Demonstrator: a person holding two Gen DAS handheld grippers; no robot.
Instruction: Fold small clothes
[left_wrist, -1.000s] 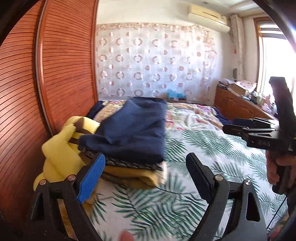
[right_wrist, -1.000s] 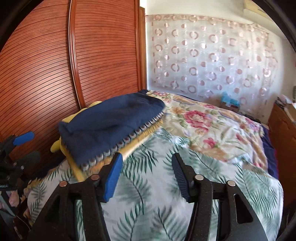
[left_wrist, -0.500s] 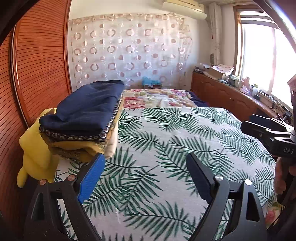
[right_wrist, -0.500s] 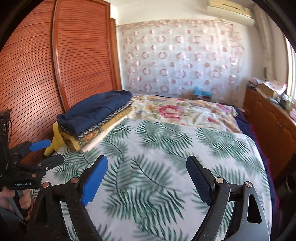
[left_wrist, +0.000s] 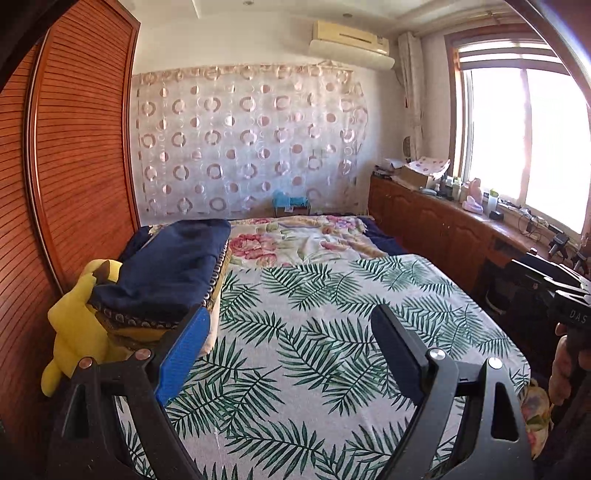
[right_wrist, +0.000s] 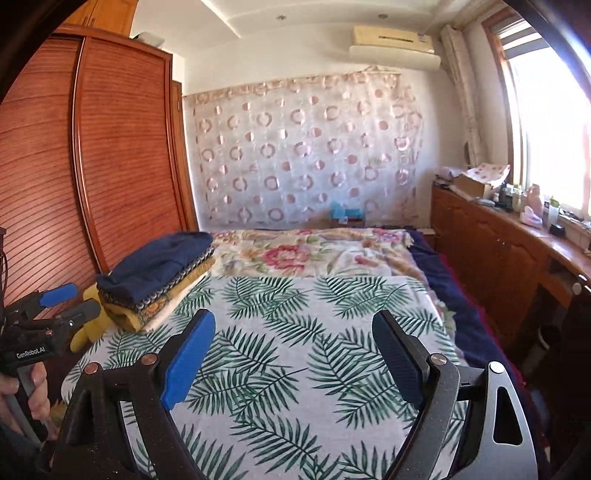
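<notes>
A stack of folded clothes (left_wrist: 166, 273) with a navy piece on top lies at the left edge of the bed, beside the wardrobe; the right wrist view shows the stack (right_wrist: 159, 273) too. My left gripper (left_wrist: 288, 321) stands open over the palm-leaf sheet (left_wrist: 332, 332), just right of the stack, holding nothing. My right gripper (right_wrist: 291, 328) is open over the middle of the sheet (right_wrist: 295, 306), well back from the stack, with nothing between its fingers. Each wrist view catches the other gripper at its edge, held by a hand.
A yellow plush toy (left_wrist: 74, 332) is wedged between the stack and the wooden wardrobe (left_wrist: 74, 166). A floral blanket (left_wrist: 303, 240) covers the far end of the bed. A cluttered wooden sideboard (left_wrist: 443, 221) runs under the window on the right.
Both grippers have drawn back from the stack, so more of the bed and room shows. The right gripper's jaws have opened wider. The stack stays where it was.
</notes>
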